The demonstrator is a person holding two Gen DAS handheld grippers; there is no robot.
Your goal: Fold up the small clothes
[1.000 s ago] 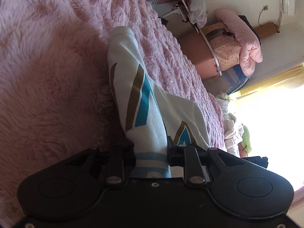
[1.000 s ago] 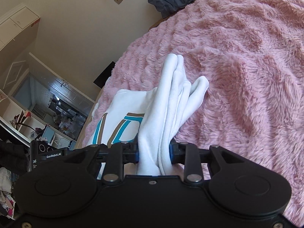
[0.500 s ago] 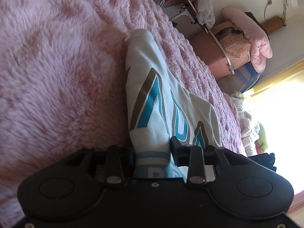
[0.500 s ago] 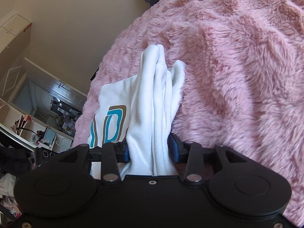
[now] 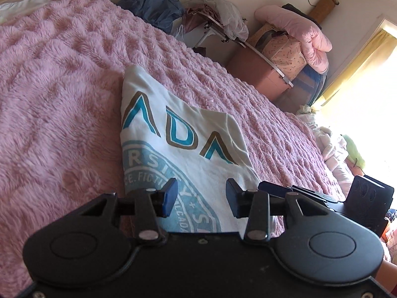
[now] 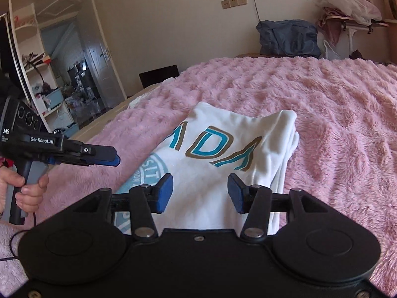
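A folded white shirt (image 5: 178,134) with teal and brown letters and a pale blue round seal lies flat on the pink fluffy blanket (image 5: 62,104). My left gripper (image 5: 201,196) hovers at the shirt's near edge. Its jaws are opening and the pads touch nothing. In the right wrist view the same shirt (image 6: 223,149) shows stacked folded layers along its right side. My right gripper (image 6: 200,193) also stands over the near edge, jaws opening, with no cloth pinched. The left gripper (image 6: 109,158) shows at the left there, in a hand (image 6: 27,188).
A dark blue bag (image 6: 289,38) sits past the bed's far edge, beside a rack with plastic bags (image 6: 347,7). Boxes topped by a pink quilt (image 5: 297,37) stand by a bright window. Loose clothes (image 5: 330,144) are piled at the bed's right side. Shelves and a doorway (image 6: 82,74) lie at left.
Both grippers let go of the bunched shirt edges, opened, rolled level and drew back. The shirt now lies flat and folded on the blanket.
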